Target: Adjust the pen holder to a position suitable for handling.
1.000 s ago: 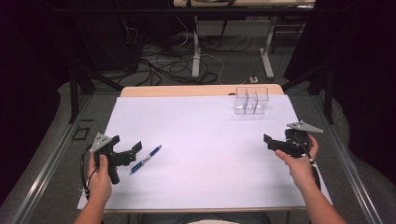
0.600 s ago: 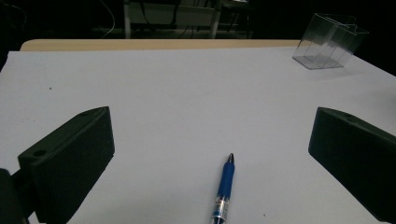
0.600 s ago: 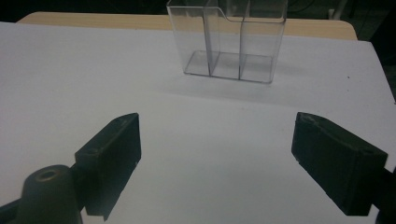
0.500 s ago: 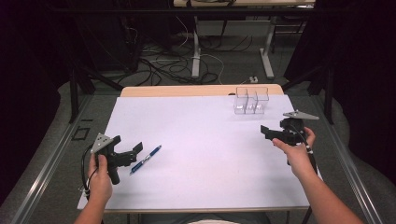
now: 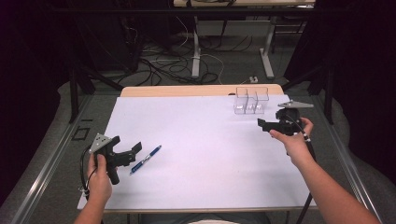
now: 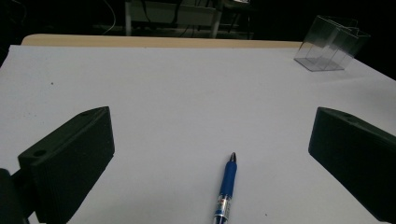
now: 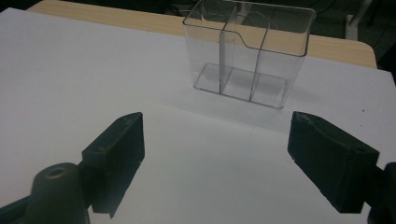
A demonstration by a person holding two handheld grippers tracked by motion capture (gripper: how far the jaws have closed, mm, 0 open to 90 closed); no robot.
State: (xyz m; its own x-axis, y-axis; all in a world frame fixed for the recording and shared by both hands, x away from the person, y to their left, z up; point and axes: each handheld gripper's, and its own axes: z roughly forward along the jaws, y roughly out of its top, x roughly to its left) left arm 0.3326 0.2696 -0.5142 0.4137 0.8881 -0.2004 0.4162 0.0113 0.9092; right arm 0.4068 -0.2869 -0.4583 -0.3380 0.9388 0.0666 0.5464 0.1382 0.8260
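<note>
Down near the left edge of the white surface, toward the front corner, the left gripper is held low with its jaws spread wide and nothing between them. Just beside it lies a blue ballpoint pen, flat on the sheet, its tip pointing away toward the far side; in the left gripper view the pen sits between the jaws but untouched. Farther right, by the far right corner, stands a clear divided pen holder, upright and empty. Near the right edge the right gripper hovers close to the holder, jaws likewise wide apart, gripping nothing. Likely risks: the round pen rolling from a skewed pinch, or a nudge tipping the light holder
</note>
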